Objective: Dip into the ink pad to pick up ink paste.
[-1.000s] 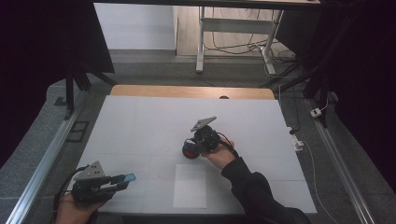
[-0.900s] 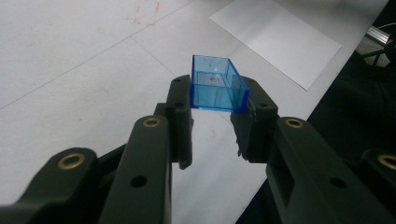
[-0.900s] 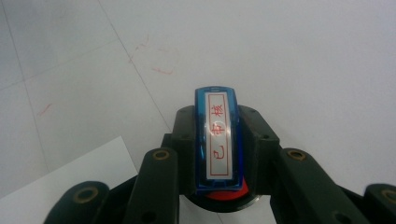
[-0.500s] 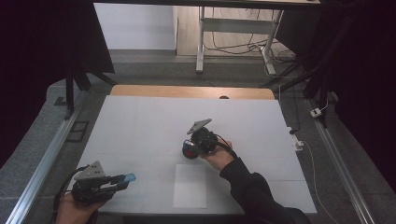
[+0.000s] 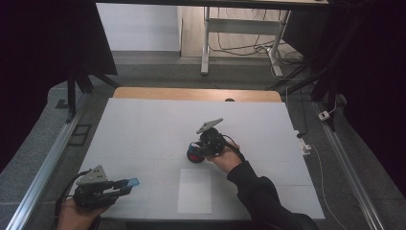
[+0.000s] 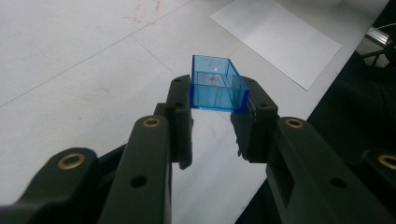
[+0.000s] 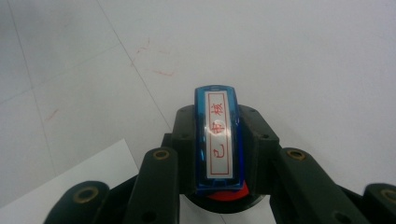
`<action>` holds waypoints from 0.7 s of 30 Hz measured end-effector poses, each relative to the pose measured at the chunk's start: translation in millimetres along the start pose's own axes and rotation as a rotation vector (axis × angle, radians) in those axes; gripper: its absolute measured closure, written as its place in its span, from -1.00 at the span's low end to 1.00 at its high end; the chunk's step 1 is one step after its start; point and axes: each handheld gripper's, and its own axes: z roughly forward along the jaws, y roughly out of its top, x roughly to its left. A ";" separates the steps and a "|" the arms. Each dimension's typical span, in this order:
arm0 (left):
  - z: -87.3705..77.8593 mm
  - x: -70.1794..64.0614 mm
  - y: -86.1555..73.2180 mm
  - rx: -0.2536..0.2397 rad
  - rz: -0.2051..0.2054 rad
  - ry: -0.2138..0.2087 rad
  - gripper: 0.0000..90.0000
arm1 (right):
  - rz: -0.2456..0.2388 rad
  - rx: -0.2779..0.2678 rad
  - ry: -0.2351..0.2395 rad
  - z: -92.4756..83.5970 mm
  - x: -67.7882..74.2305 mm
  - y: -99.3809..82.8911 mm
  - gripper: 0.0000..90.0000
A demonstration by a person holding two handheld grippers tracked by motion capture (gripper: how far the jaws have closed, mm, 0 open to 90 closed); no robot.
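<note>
Leftward and a touch toward the person is where the right gripper has drifted since the earlier pictures, while the left gripper has kept its place at the near left corner.

Around them lies the white table top, marked with faint seams and a few small red scratches. A white rectangular sheet of paper lies flat near the front edge, between the two grippers and just in front of the right one. Nothing stands between either gripper and the paper. Beyond the far edge runs a strip of bare wood, and metal rails flank the table on both sides.

The left gripper is closed on a small clear blue plastic box with an open top; its jaws press on the two side walls near their tips, so the box juts out ahead of them, above the table. Through the open top it looks hollow, with only a faint red speck showing inside.

The right gripper's jaws are clamped on a blue-cased rectangular stamp with a white label bearing red characters. It sits upright between them, label face toward the camera, with a red part showing at its lower end.
</note>
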 end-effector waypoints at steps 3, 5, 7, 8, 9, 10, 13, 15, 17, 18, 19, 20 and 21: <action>0.2 0.1 0.1 0.002 0.001 -0.002 0.54 | 0.020 -0.006 0.014 0.0 -2.5 -0.9 0.57; 0.2 0.2 0.1 0.003 0.001 -0.003 0.54 | 0.026 -0.007 0.018 -0.1 -3.3 -1.2 0.57; 0.2 0.0 0.1 0.001 0.002 -0.004 0.54 | 0.023 -0.008 0.017 0.1 -3.1 -1.1 0.57; 0.2 0.0 0.1 0.001 0.002 -0.004 0.54 | 0.019 -0.006 0.013 0.1 -2.5 -1.0 0.57; 0.2 0.0 0.1 0.001 0.002 -0.004 0.54 | 0.011 -0.002 0.008 0.1 -1.7 -0.6 0.57; 0.1 0.2 0.1 0.001 0.000 -0.004 0.54 | 0.007 -0.002 0.004 0.3 -0.2 -0.4 0.57; 0.1 -0.1 0.0 0.001 0.003 -0.006 0.54 | -0.019 0.003 -0.017 0.7 3.6 0.6 0.57; 0.9 -1.2 0.3 0.009 0.012 -0.003 0.54 | -0.039 0.011 -0.036 0.8 6.9 1.3 0.57; 1.4 -2.1 0.7 0.016 0.019 0.000 0.54 | -0.057 0.018 -0.050 1.0 9.8 2.0 0.57; 1.6 -2.2 0.7 0.017 0.020 0.000 0.54 | -0.065 0.022 -0.058 1.2 11.3 2.3 0.57; 1.5 -2.2 0.7 0.016 0.019 -0.001 0.54 | -0.070 0.029 -0.066 0.9 12.9 2.6 0.57; 1.4 -1.9 0.6 0.016 0.018 -0.003 0.54 | -0.075 0.027 -0.072 1.3 14.2 2.7 0.57; 1.3 -1.5 0.6 0.016 0.017 -0.005 0.54 | -0.083 0.027 -0.078 1.5 14.9 2.8 0.57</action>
